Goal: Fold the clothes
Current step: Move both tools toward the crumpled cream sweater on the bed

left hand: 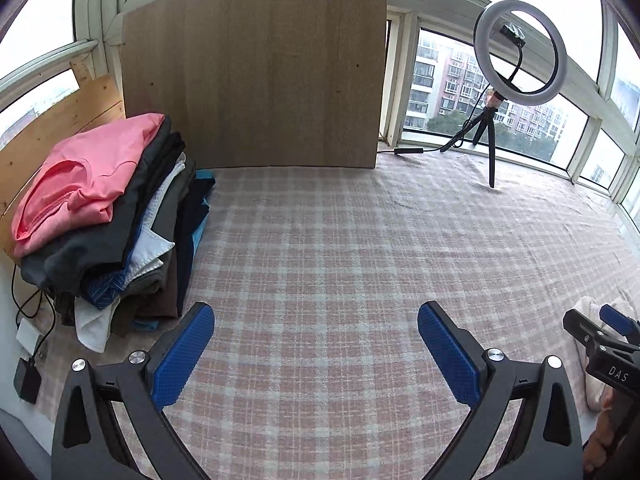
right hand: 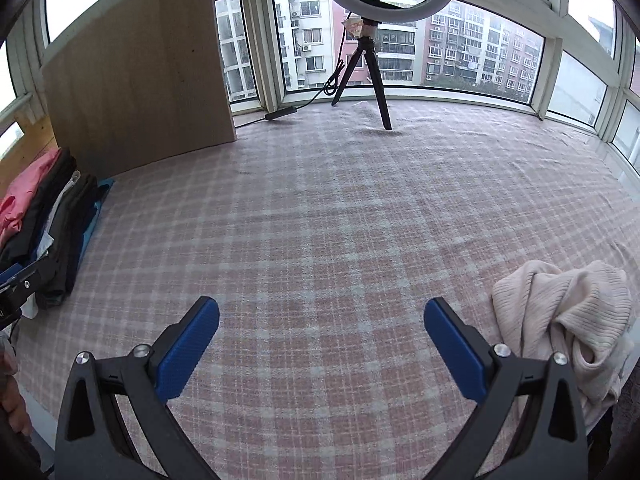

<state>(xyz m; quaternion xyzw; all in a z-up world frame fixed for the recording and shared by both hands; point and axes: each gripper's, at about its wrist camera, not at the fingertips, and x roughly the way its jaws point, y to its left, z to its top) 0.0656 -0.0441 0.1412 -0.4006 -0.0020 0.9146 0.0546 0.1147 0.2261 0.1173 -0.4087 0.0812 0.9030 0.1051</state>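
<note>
Pink-checked bedsheet [left hand: 320, 260] under bay windows; our left gripper [left hand: 316, 344] wide apart, empty, folded clothes stack [left hand: 108, 216] at left. Right view: same sheet; our right gripper [right hand: 322, 340] spread, empty, crumpled pink sweater [right hand: 560, 320] just beside right finger.

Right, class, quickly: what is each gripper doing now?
Left gripper: open, holding nothing, over the pink checked cloth.
Right gripper: open, holding nothing.

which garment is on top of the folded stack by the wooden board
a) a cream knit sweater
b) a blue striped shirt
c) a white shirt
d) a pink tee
d, the pink tee lies on top of the stack; the cream knit sweater sits crumpled apart, near the right gripper.
</note>
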